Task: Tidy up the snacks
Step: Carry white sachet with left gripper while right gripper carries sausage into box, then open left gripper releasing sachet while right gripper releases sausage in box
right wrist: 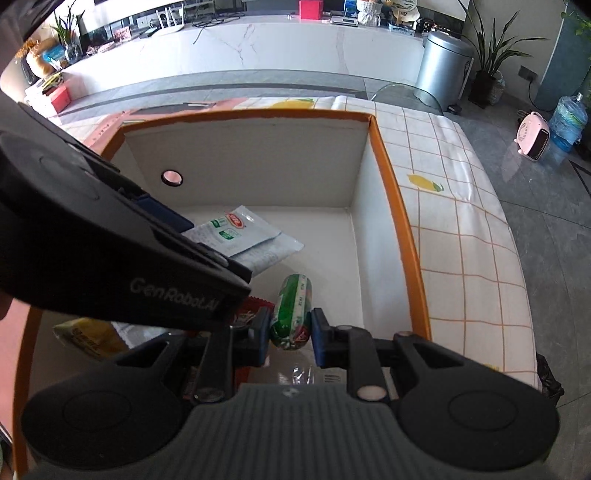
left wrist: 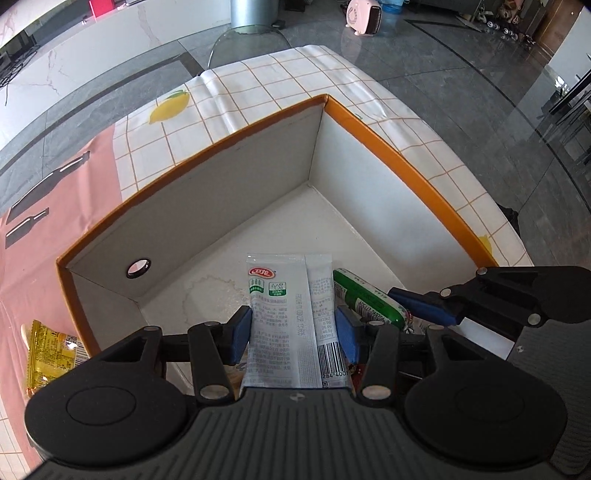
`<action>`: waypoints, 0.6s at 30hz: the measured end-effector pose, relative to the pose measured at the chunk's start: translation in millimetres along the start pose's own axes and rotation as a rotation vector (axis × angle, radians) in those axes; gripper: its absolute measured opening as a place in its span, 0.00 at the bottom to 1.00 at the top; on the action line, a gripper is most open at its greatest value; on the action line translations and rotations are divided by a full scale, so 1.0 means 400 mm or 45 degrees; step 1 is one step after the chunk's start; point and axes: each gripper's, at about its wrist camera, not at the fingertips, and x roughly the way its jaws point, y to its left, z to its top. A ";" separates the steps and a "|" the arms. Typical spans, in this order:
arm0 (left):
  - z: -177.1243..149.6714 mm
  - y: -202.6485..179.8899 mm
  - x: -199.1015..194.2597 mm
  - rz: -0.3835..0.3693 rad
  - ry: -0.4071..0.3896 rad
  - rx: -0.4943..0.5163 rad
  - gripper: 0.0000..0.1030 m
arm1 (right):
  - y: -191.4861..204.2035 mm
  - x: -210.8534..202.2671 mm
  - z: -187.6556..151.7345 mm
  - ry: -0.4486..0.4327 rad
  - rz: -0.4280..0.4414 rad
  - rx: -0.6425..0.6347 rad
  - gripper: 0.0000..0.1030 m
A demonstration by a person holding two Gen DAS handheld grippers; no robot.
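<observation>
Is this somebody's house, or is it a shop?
Most likely a home, an open living and kitchen area. A lemon-print tablecloth covers the table, a long marble counter holds household clutter, and a pedal bin, potted plant and small pink heater stand nearby.

Box (left wrist: 388, 155) sits on table (left wrist: 258, 85), w/ cloth under it. Inside box: flat packet (left wrist: 284, 317) on the floor, sausage (left wrist: 369, 299) just right of it, touching or nearly. Hole (left wrist: 138, 268) in box's left wall. Outside box, left of that wall, another packet (left wrist: 44, 354) on the cloth. Heater (left wrist: 364, 16) and bin (left wrist: 255, 13) on floor behind table.
</observation>
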 end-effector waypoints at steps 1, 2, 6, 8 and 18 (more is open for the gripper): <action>0.002 -0.001 0.005 0.002 0.005 0.003 0.54 | -0.001 0.005 0.001 0.010 -0.002 0.004 0.19; 0.002 -0.001 0.008 0.005 0.009 0.006 0.54 | -0.001 0.009 0.003 0.018 0.001 0.004 0.19; 0.000 0.001 0.012 0.025 -0.002 -0.002 0.54 | 0.002 0.013 0.009 0.037 0.000 -0.006 0.19; 0.000 0.005 0.008 0.005 -0.004 -0.016 0.55 | -0.001 0.016 0.015 0.047 -0.012 0.003 0.20; -0.025 0.015 -0.095 0.004 -0.088 -0.035 0.61 | 0.021 -0.010 0.034 0.045 -0.048 0.011 0.36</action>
